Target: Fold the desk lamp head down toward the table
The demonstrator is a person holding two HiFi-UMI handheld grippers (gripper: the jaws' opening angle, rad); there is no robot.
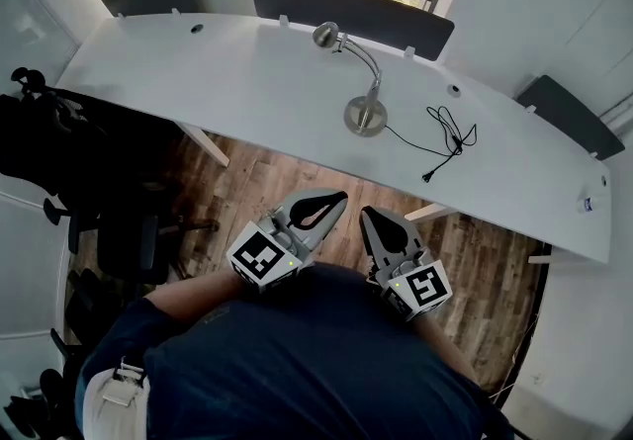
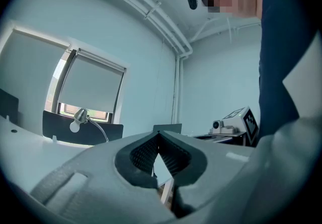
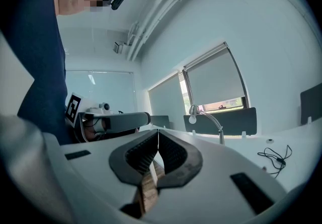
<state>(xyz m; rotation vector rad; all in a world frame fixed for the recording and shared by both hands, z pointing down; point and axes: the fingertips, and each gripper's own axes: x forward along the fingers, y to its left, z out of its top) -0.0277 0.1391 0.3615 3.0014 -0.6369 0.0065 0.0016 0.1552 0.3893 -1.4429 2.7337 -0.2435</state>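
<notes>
The left gripper and right gripper are being held level near the body, jaws pressed together on nothing. The desk lamp is being shown upright on the white desk, well apart from both, with its head raised. The base is likely being tipped or dragged if the head is being pushed unbraced.

Silver desk lamp, black cord, white table

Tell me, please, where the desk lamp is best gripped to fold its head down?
Probably the lamp head itself, from above: it tops a thin curved gooseneck that bends, while the round base sits flat on the table.
</notes>
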